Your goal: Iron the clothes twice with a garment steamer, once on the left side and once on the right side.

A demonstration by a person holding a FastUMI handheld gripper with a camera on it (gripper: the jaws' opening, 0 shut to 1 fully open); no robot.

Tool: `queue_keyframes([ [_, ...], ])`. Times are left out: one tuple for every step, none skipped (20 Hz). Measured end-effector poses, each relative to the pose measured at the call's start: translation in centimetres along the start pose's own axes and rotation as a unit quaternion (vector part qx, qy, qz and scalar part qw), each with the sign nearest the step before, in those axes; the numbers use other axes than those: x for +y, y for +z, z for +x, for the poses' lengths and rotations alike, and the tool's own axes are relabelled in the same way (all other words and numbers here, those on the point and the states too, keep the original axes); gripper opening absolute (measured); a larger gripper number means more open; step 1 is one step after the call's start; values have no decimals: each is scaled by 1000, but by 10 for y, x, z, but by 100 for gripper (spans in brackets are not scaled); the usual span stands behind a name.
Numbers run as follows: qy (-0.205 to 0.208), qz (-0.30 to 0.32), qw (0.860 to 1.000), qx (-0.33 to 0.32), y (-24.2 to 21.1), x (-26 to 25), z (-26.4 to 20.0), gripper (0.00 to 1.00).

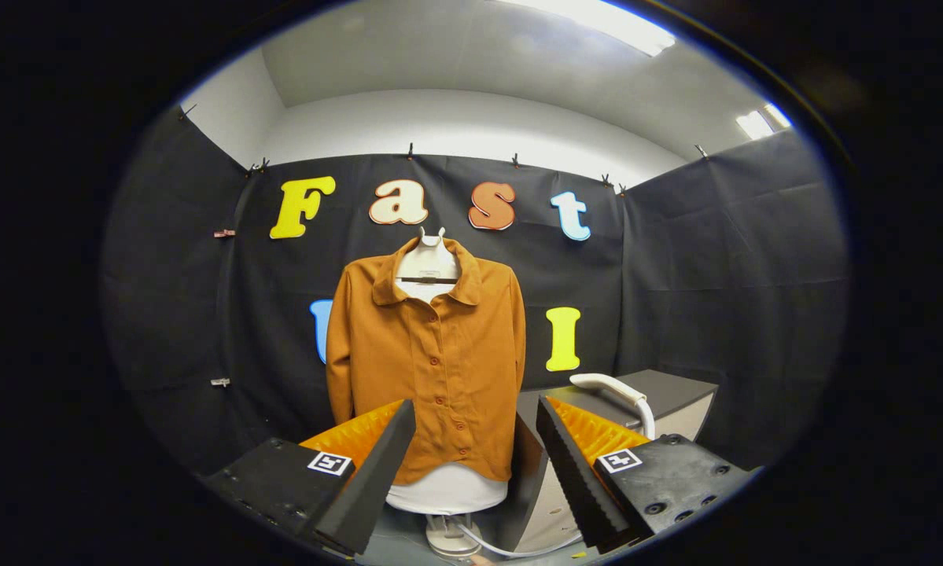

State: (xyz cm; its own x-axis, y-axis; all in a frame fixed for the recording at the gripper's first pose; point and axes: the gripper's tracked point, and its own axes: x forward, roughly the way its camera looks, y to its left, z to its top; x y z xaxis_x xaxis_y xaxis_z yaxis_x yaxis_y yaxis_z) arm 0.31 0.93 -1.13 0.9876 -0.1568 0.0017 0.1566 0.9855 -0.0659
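Observation:
An orange-brown buttoned shirt (432, 354) hangs on a white mannequin torso (446, 489) straight ahead of me, beyond the fingers. My gripper (475, 417) stands open, its two dark ribbed fingers spread wide with nothing between them. The white garment steamer head (609, 387) lies on a dark-topped cabinet (668, 393) to the right of the shirt, just beyond the right finger. Its white hose (510, 548) runs down and along the floor toward the mannequin's base.
The mannequin stands on a round white base (449, 541) on the floor. The cabinet's pale front (550, 503) sits close to the right of the mannequin. Black cloth walls enclose the booth on three sides.

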Motion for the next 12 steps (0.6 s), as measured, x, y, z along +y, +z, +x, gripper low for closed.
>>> queue_keyframes([
  [-6, -2, 1000, 2, -2, -3, 2, 98],
  [-13, -3, 1000, 4, -2, -6, 5, 98],
  [-19, -2, 1000, 5, -2, -11, 9, 98],
  [-24, -1, 1000, 4, -2, -16, 14, 98],
  [-29, -1, 1000, 4, -2, -21, 19, 98],
  [-33, -2, 999, 3, -2, -27, 25, 98],
  [-37, -3, 999, 3, -4, -35, 34, 98],
  [-41, -3, 999, 3, -5, -43, 42, 98],
  [-44, -3, 999, 3, -7, -52, 52, 98],
  [-45, -1, 999, 2, -7, -61, 64, 98],
  [-44, -1, 999, -1, -8, -70, 77, 98],
  [-43, -3, 999, -3, -7, -80, 92, 98],
])
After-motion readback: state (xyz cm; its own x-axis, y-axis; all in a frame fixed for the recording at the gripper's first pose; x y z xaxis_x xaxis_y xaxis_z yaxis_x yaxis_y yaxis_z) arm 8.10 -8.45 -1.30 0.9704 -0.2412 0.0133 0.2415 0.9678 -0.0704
